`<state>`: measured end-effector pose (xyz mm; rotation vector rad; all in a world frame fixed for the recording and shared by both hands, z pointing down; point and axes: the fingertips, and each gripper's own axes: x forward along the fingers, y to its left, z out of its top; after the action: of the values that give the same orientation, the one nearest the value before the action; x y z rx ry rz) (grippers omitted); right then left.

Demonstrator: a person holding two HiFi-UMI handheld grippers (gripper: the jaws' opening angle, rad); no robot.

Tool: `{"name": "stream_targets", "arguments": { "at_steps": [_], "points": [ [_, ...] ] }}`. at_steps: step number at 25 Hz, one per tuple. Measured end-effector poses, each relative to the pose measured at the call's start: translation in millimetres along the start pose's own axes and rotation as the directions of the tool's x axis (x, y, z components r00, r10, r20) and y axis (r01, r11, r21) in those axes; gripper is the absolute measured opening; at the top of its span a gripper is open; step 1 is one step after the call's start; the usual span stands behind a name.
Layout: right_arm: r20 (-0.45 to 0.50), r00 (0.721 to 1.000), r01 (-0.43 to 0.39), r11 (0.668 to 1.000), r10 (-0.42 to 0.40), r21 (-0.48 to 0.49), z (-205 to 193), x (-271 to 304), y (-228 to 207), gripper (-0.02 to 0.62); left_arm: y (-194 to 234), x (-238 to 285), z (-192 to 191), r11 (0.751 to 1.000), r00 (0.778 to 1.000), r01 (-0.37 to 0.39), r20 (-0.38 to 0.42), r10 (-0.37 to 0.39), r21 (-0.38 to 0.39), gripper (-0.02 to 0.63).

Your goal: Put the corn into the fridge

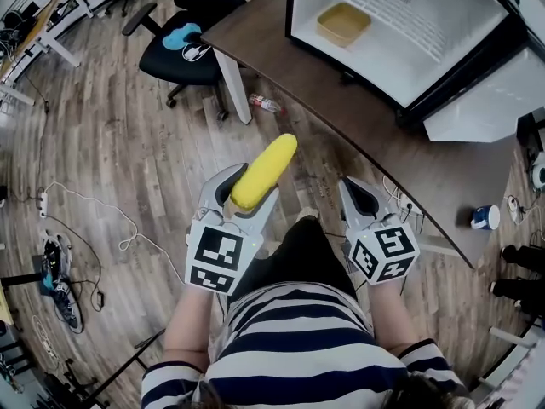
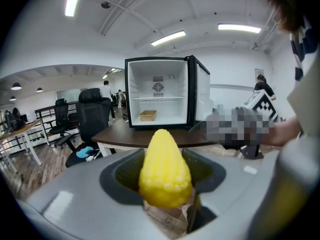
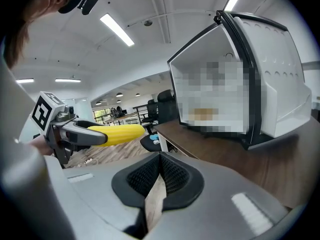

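Observation:
A yellow corn cob [image 1: 266, 170] sticks forward out of my left gripper [image 1: 245, 201], which is shut on its lower end. In the left gripper view the corn [image 2: 165, 168] fills the space between the jaws and points at the open mini fridge [image 2: 160, 100] on the dark table. My right gripper [image 1: 362, 196] is held beside the left one, its jaws shut with nothing between them. The right gripper view shows its closed pads [image 3: 159, 176], with the corn [image 3: 117, 133] off to the left and the fridge [image 3: 270, 79] to the right, door swung open.
The fridge [image 1: 400, 37] stands on a dark wooden table [image 1: 358, 126] ahead. A shallow yellow container [image 1: 343, 24] lies inside it. A black office chair [image 1: 183, 45] is left of the table, a bottle [image 1: 264, 103] lies on the floor, and cables [image 1: 85, 207] trail at left.

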<state>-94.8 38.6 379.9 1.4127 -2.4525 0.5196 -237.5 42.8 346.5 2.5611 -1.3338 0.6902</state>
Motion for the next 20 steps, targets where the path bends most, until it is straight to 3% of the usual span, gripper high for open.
{"name": "stream_targets", "arguments": {
  "at_steps": [10,20],
  "points": [
    [0.07,0.997,-0.038,0.999,0.039,-0.003,56.8,42.1,-54.3,-0.008,22.1,66.9,76.4,1.0,0.998,0.021,0.058,-0.022,0.017,0.0],
    [0.096,0.995,-0.028,0.999,0.026,0.021,81.5,69.0,-127.0,-0.008,20.7,153.2,148.5,0.996,0.991,0.069,0.112,-0.074,0.05,0.0]
  ]
}}
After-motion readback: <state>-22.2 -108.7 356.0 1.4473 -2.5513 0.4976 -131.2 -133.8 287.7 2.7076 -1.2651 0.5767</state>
